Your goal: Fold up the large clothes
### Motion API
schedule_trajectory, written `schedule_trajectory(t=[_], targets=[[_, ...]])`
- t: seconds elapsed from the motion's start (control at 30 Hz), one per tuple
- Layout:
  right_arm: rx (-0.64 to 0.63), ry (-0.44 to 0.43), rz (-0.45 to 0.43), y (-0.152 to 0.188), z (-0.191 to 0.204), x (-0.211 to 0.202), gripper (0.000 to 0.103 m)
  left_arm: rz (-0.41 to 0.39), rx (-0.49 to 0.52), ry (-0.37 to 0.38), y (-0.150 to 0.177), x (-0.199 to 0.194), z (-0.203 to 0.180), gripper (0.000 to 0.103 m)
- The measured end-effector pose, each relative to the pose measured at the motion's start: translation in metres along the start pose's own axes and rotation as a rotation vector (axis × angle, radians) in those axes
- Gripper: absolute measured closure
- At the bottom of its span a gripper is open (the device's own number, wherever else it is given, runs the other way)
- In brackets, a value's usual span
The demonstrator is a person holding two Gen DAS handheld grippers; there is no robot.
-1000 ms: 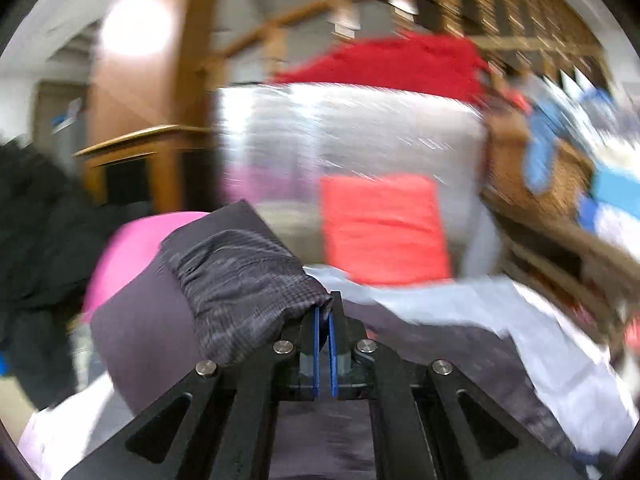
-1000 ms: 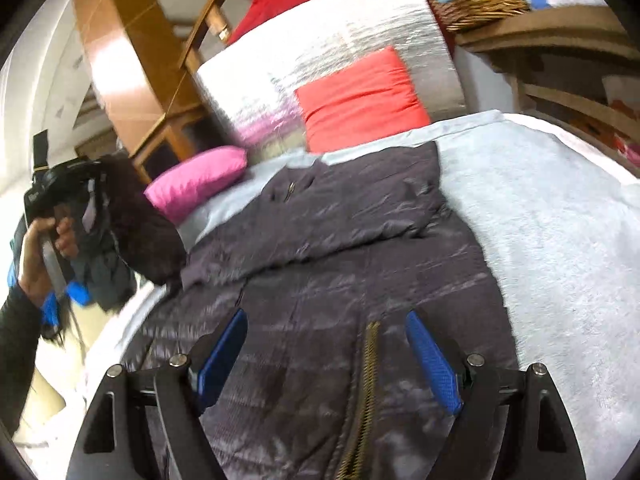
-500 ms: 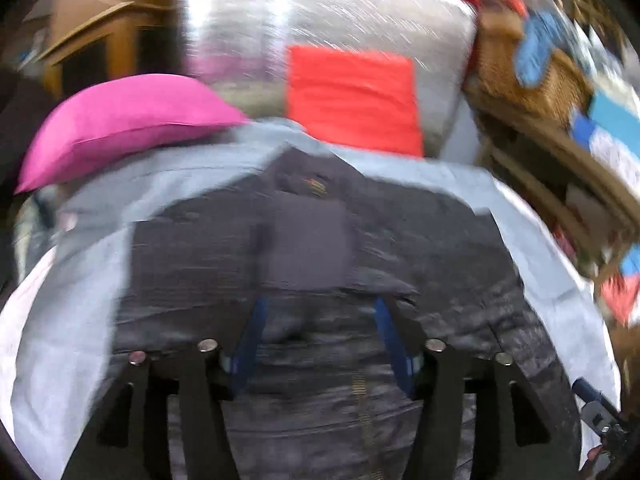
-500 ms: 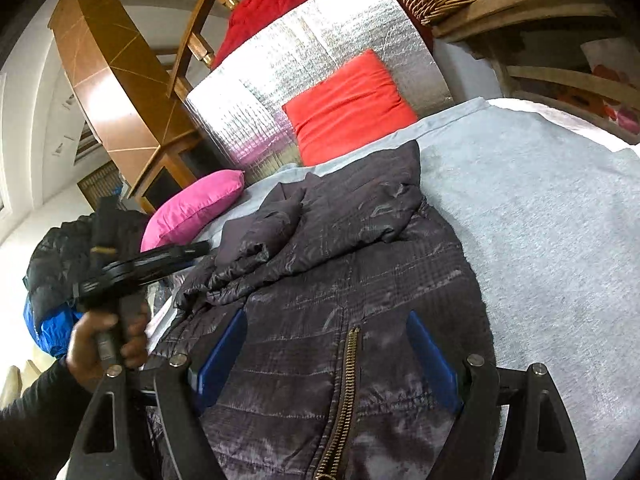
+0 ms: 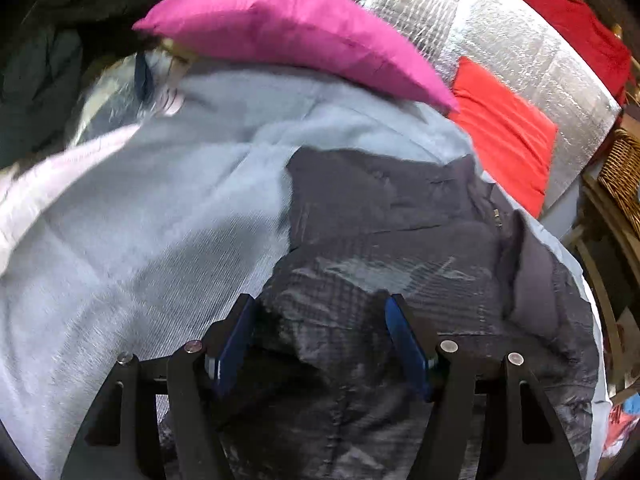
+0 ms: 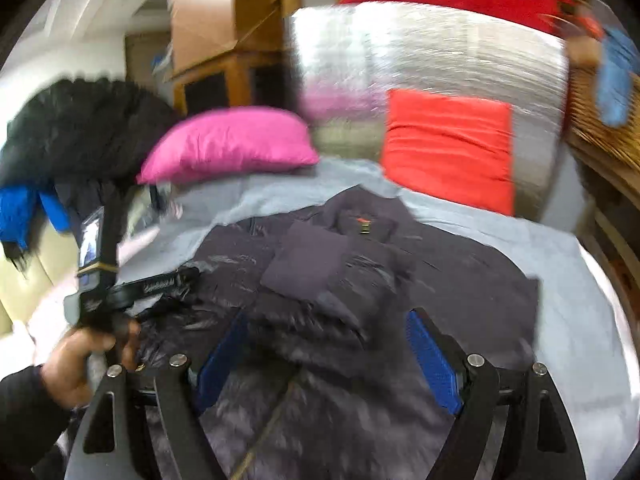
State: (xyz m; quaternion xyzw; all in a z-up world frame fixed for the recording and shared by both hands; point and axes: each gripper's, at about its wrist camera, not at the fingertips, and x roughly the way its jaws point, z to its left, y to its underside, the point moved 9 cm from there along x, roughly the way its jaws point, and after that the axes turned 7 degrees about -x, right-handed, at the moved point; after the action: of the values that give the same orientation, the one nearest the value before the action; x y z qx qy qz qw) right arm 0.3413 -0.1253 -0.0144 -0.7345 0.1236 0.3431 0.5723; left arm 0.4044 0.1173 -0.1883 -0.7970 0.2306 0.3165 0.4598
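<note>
A dark grey quilted jacket (image 5: 400, 264) lies spread on a light grey bed cover (image 5: 140, 220), with both sleeves folded in across its chest (image 6: 312, 260). My left gripper (image 5: 320, 320) is open and empty, low over the jacket's left edge. It also shows in the right wrist view (image 6: 176, 280), held in a hand at the jacket's left side. My right gripper (image 6: 328, 340) is open and empty above the jacket's lower front, near the zip (image 6: 272, 420).
A pink pillow (image 5: 296, 32) and a red cushion (image 5: 508, 136) lie at the head of the bed against a silver padded board (image 6: 432, 48). Dark coats (image 6: 76, 128) are piled at the left. Wicker baskets on wooden shelves (image 5: 624, 172) stand at the right.
My left gripper let go of the sleeve it held, which now lies folded across the jacket. It opened and came down to the jacket's left edge. The right gripper swung a little leftward.
</note>
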Motion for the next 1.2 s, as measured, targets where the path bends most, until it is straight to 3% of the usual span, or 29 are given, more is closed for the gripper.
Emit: schedule_trajectory(t=[0.23, 0.33, 0.37, 0.4, 0.53, 0.6, 0.67, 0.8, 0.83, 0.87, 0.9, 1.0, 1.13, 1.17, 1.2], targets=[[-0.214, 0.112, 0.229, 0.007, 0.018, 0.111, 0.019, 0.017, -0.074, 0.077, 0.008, 0.007, 0.017, 0.029], [-0.231, 0.155, 0.27, 0.018, 0.011, 0.125, 0.021, 0.011, -0.069, 0.077, 0.008, 0.009, 0.017, 0.029], [-0.21, 0.169, 0.276, 0.02, 0.005, 0.126, 0.036, 0.01, -0.067, 0.076, 0.007, 0.008, 0.016, 0.029], [-0.185, 0.173, 0.297, 0.022, 0.0, 0.128, 0.06, 0.008, -0.067, 0.077, 0.007, 0.007, 0.016, 0.029], [-0.144, 0.215, 0.281, 0.015, -0.016, 0.116, 0.075, 0.009, -0.084, 0.095, 0.007, 0.008, 0.018, 0.028], [-0.064, 0.228, 0.241, 0.005, -0.032, 0.103, 0.076, 0.007, -0.086, 0.097, 0.007, 0.007, 0.018, 0.028], [0.095, 0.242, 0.177, 0.002, -0.063, 0.079, 0.076, 0.007, -0.087, 0.097, 0.007, 0.008, 0.019, 0.028], [0.462, 0.263, 0.15, 0.054, -0.136, 0.056, 0.072, 0.006, -0.087, 0.1, 0.007, 0.008, 0.019, 0.028], [0.539, 0.222, 0.135, 0.064, -0.144, 0.056, 0.067, 0.005, -0.087, 0.099, 0.007, 0.008, 0.019, 0.028], [0.684, 0.112, 0.134, 0.084, -0.154, 0.059, 0.04, 0.006, -0.087, 0.099, 0.007, 0.008, 0.019, 0.028], [0.776, 0.029, 0.126, 0.095, -0.158, 0.061, 0.021, 0.006, -0.087, 0.098, 0.007, 0.009, 0.019, 0.028], [0.886, -0.096, 0.056, 0.104, -0.165, 0.058, 0.021, 0.003, -0.082, 0.093, 0.007, 0.009, 0.019, 0.028], [0.964, -0.157, 0.061, 0.107, -0.173, 0.065, 0.024, 0.003, -0.081, 0.091, 0.007, 0.01, 0.018, 0.028], [0.965, -0.156, 0.067, 0.108, -0.17, 0.065, 0.036, 0.003, -0.082, 0.091, 0.007, 0.01, 0.018, 0.028], [0.947, -0.142, 0.092, 0.108, -0.17, 0.067, 0.071, 0.003, -0.083, 0.092, 0.007, 0.009, 0.018, 0.028]])
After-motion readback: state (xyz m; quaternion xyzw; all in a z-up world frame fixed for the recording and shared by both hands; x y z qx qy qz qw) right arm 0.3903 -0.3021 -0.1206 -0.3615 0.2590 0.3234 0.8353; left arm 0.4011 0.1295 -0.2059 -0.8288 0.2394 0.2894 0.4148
